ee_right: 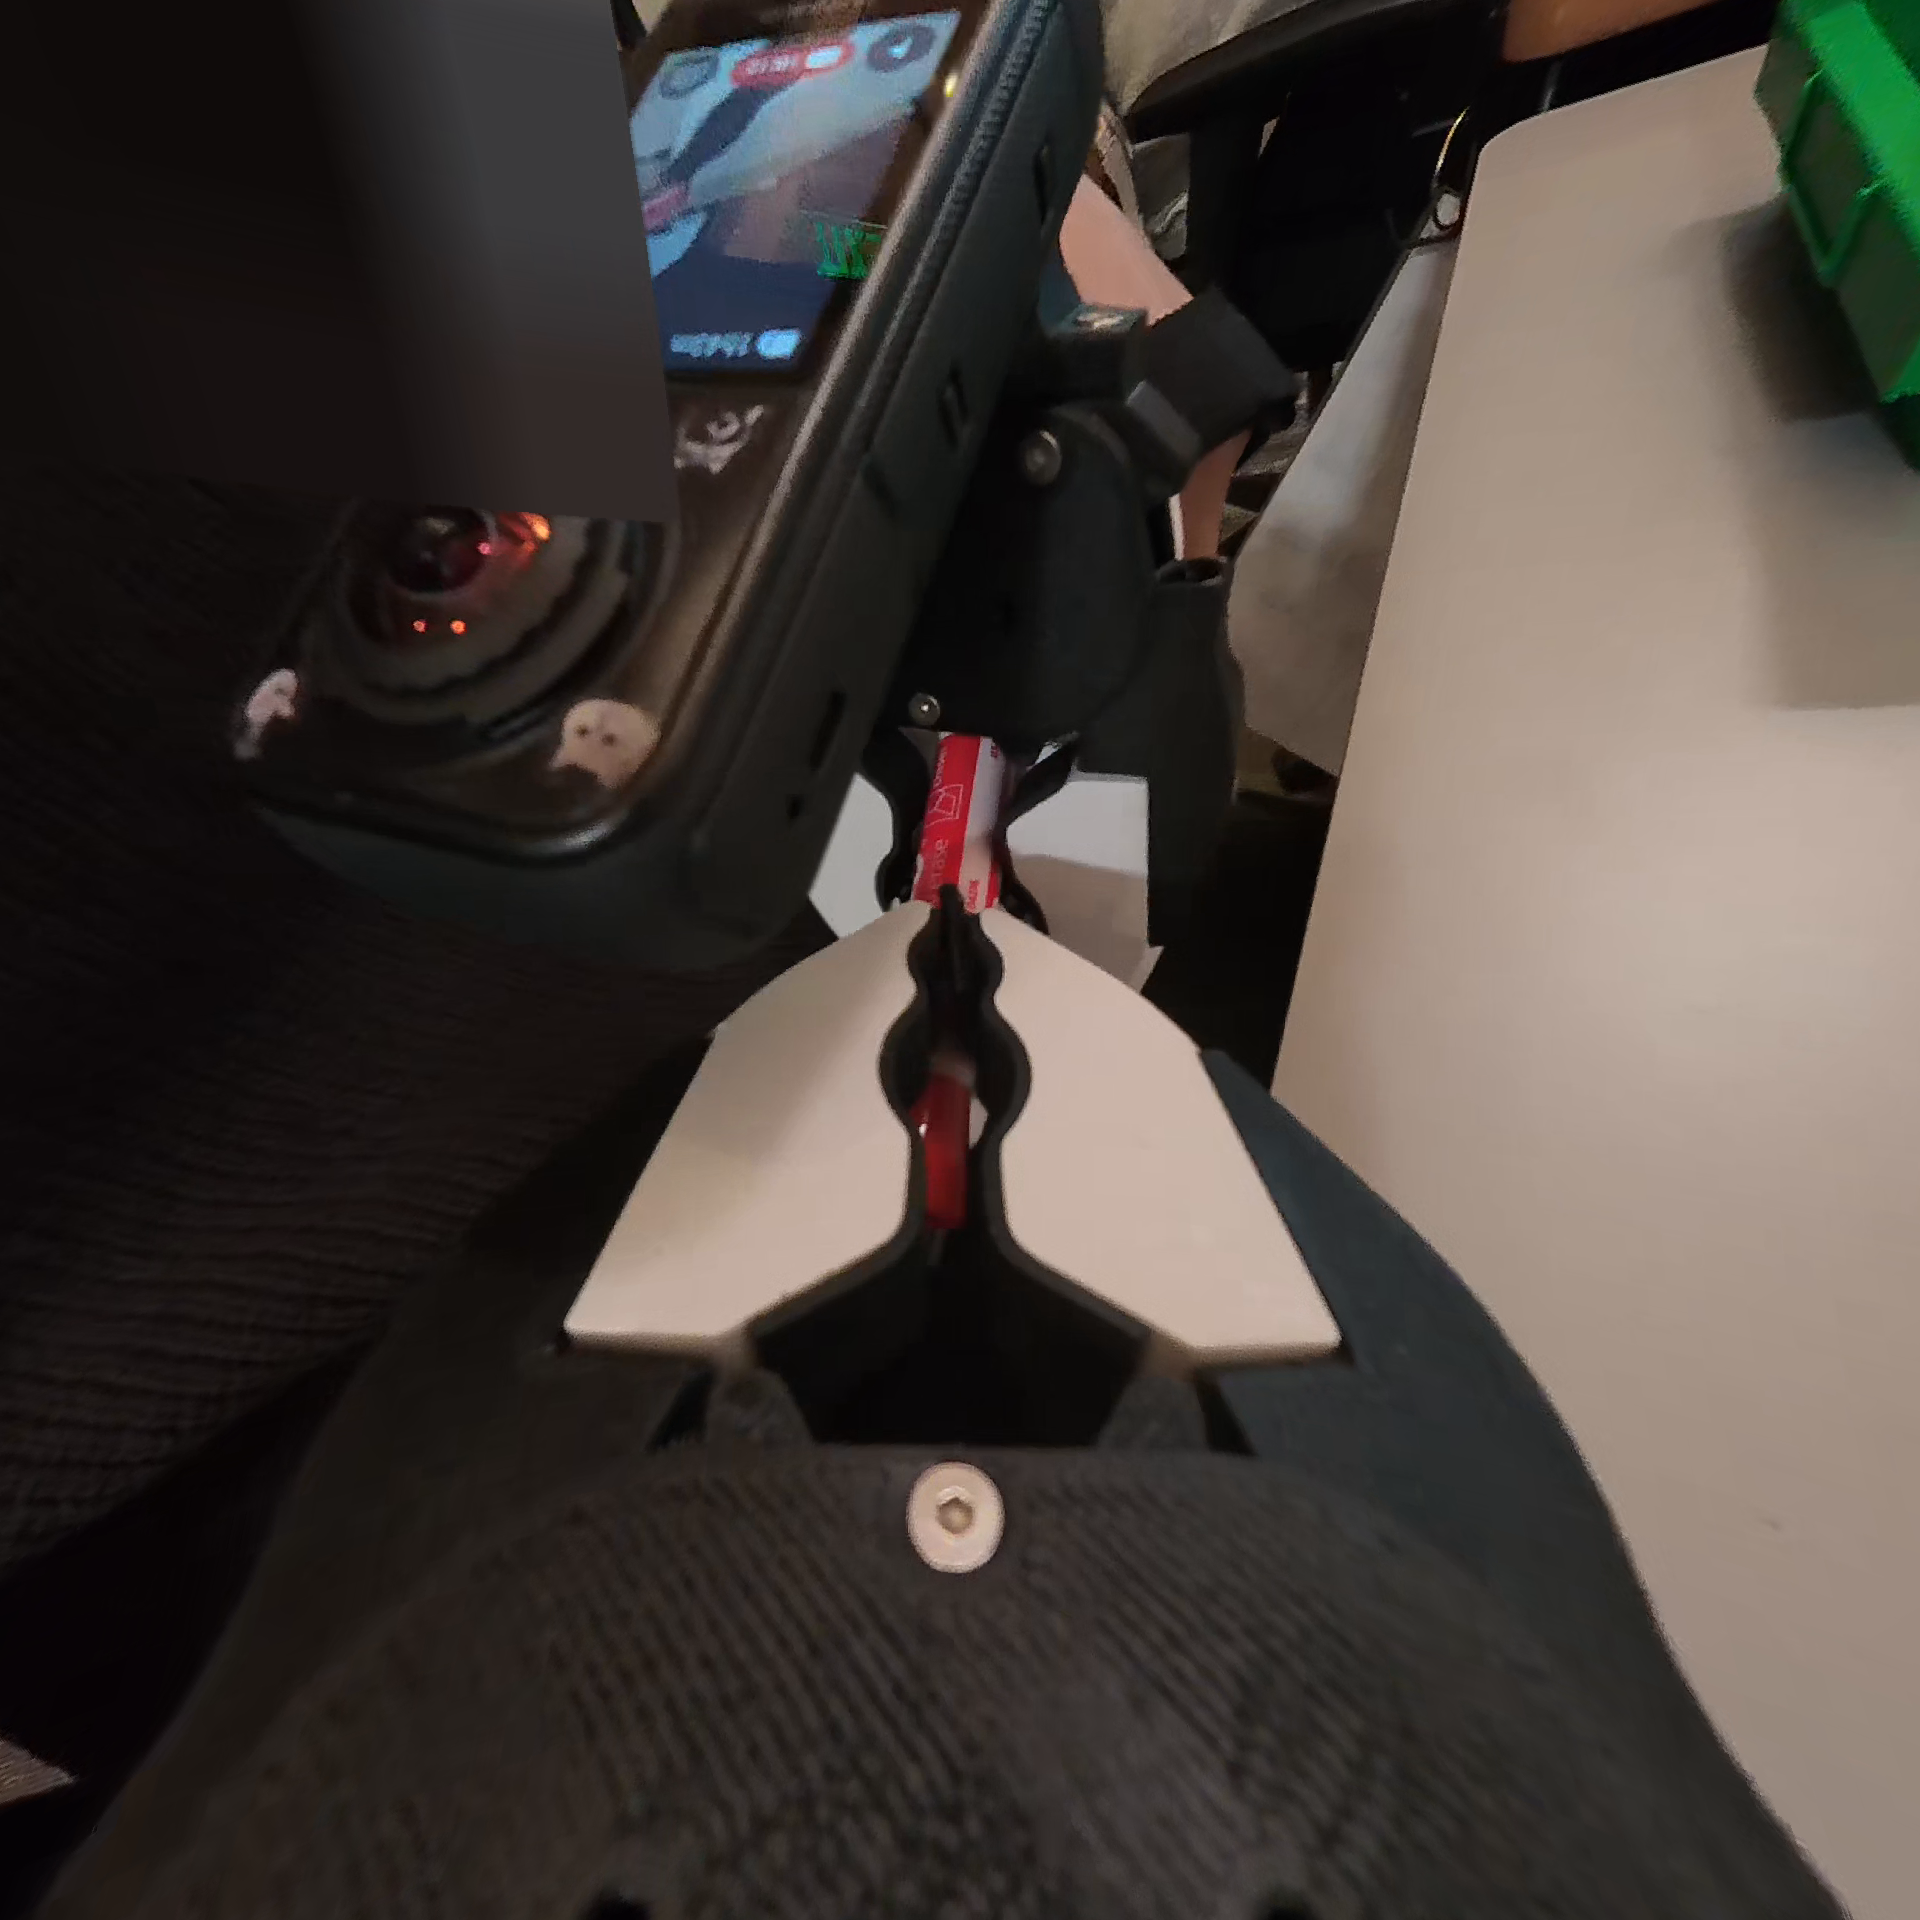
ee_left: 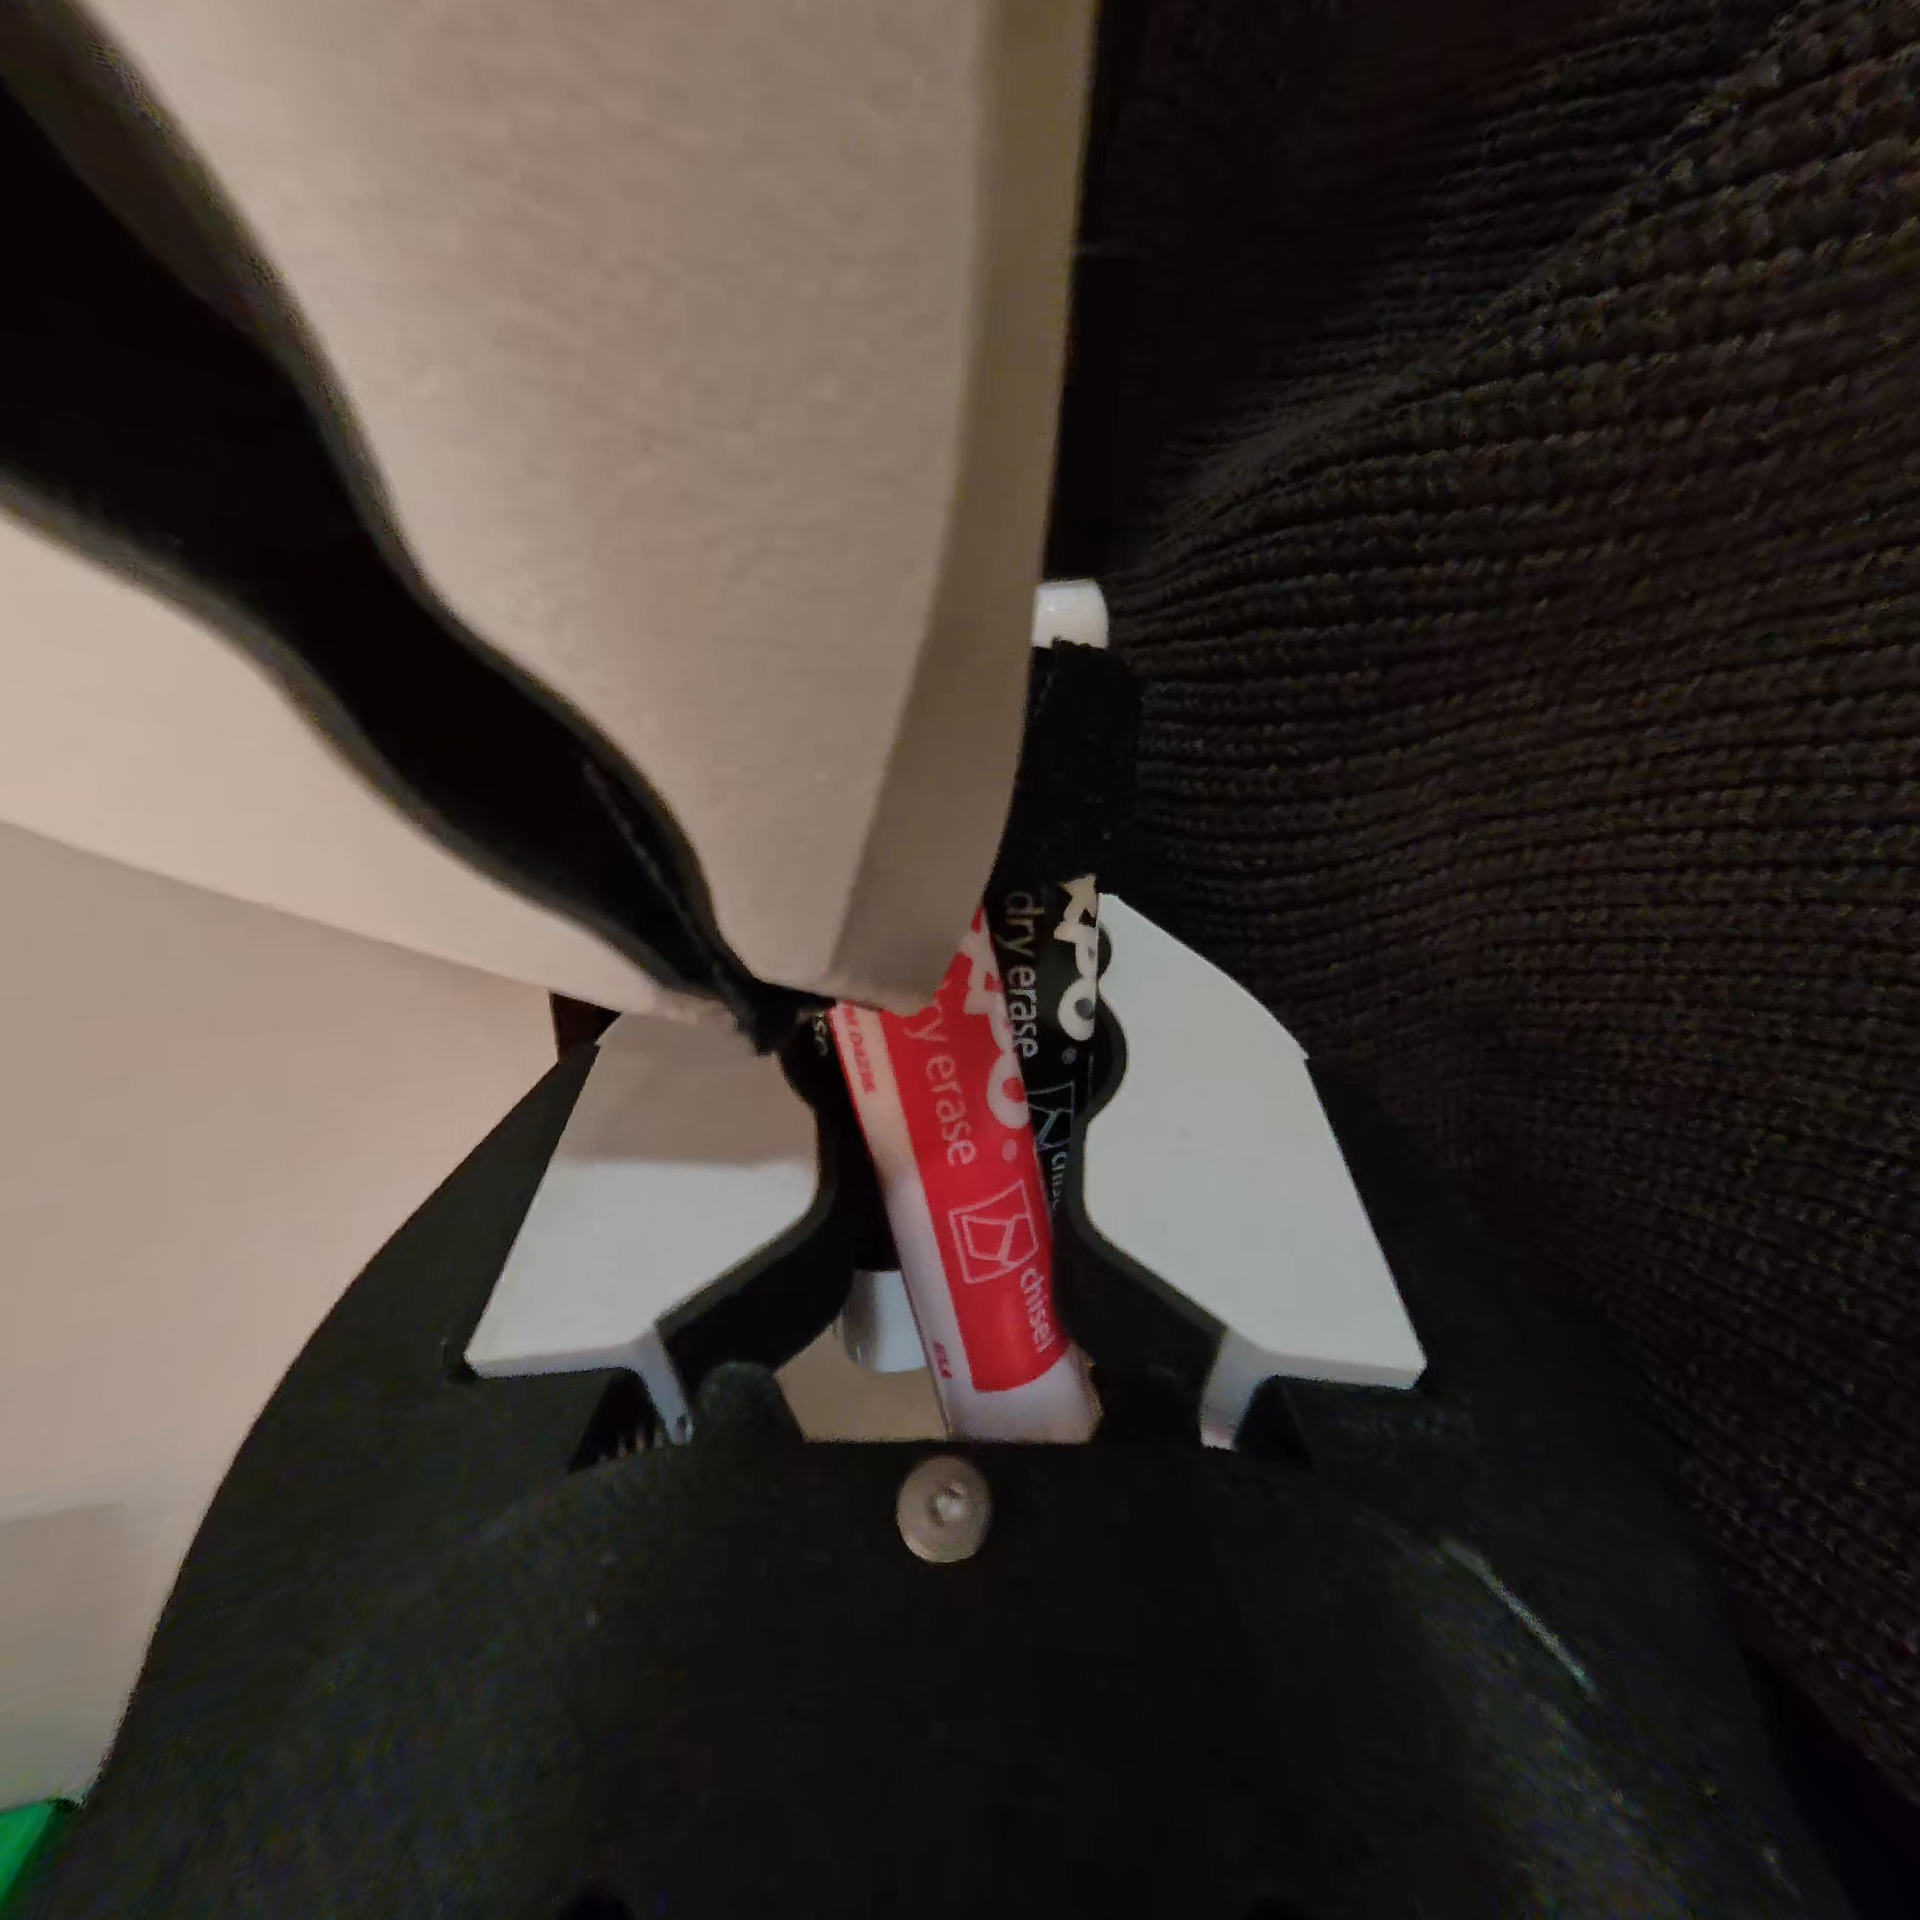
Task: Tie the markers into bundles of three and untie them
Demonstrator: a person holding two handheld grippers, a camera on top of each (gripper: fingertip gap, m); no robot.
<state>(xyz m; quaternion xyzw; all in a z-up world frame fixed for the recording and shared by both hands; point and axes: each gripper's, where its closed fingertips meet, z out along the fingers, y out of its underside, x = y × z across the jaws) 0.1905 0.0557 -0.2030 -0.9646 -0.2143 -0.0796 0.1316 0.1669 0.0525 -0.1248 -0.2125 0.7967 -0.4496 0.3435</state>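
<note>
At the right of your left wrist view hangs coarse black knitted cloth (ee_left: 1507, 727). The red marker (ee_left: 971, 1195) has a smooth, glossy plastic label; the white finger plates (ee_left: 1236, 1226) look matt. In your right wrist view, the tabletop (ee_right: 1610, 1039) is smooth and matt, the green bin (ee_right: 1860, 197) shiny plastic, the screw (ee_right: 954, 1517) bare metal.

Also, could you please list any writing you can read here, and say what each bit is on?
I can't copy the wording, only say where it sits.
On the red marker: white print and a symbol on its red label, legible.
On the black marker: white print, partly hidden.
On the phone screen: small signs, too blurred to read.
</note>
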